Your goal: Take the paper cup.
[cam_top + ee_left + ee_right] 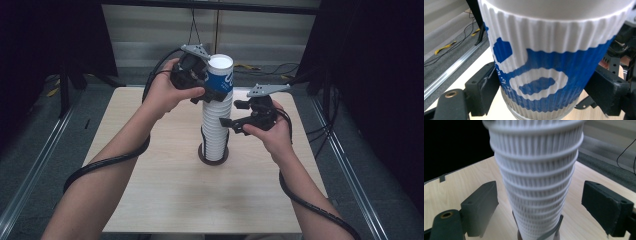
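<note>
High view: a tall stack of ribbed white paper cups (217,127) stands upright in a dark round holder (213,156) near the centre of the light wooden table (165,200). The top cup (220,75), white with blue print, sits at the head of the stack. The left gripper (200,82) is at that top cup, jaws on either side of its blue band; the right gripper (235,117) is lower, at mid-stack on the stack's right side, jaws pointing toward the stack. Bare table lies all round the holder, well clear of every edge; a dark floor with metal rails (30,175) flanks the table. Left gripper view: the blue-and-white cup (549,62) sits between the two black jaws, both pads pressed against its ribbed wall, so this gripper is clamped on the cup. White rims of the cups beneath show just under it. Right gripper view: the stack (536,182) rises between the jaws, tilted slightly in this view, with a clear gap at each jaw; this gripper is released, touching nothing. The table edge runs behind the stack, open wood on both sides.
</note>
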`<state>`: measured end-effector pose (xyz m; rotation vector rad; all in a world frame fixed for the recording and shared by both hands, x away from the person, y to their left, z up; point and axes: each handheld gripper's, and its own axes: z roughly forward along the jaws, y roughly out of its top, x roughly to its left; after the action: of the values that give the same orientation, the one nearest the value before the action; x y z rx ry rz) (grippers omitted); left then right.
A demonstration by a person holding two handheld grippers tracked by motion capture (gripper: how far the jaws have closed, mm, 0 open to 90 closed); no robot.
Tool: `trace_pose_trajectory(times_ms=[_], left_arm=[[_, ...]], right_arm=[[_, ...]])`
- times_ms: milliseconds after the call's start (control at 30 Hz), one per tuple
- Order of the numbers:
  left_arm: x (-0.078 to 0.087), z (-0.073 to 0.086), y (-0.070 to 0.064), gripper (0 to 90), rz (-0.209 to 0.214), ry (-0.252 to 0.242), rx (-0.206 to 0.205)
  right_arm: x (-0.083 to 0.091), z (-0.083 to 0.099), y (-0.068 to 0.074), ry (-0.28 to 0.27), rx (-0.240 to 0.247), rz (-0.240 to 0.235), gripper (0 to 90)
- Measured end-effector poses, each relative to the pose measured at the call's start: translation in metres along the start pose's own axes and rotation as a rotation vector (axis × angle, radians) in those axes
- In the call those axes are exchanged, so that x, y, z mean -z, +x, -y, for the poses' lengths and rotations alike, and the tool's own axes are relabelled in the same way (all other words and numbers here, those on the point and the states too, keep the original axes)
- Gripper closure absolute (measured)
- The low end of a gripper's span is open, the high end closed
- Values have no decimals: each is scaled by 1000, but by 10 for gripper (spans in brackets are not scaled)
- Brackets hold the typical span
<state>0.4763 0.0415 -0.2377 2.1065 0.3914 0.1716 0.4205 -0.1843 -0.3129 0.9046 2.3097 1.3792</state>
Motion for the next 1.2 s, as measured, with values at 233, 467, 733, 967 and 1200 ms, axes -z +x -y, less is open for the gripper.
trace_pose_trajectory(times_ms=[233,467,733,967,1200], left_arm=[[1,1,2,172,1,-2,9],[1,2,2,173,2,-6,13],[2,0,1,174,-10,5,17],[4,-2,1,183,-7,3,43],[4,-5,-1,188,-17,9,50]], right_arm=[[-6,-16,1,-38,-10,2,124],[-10,-25,4,-51,-4,2,119],[-15,-28,5,-65,-32,3,117],[-14,-29,8,-61,-22,25,128],[-12,-27,8,-66,-19,27,130]])
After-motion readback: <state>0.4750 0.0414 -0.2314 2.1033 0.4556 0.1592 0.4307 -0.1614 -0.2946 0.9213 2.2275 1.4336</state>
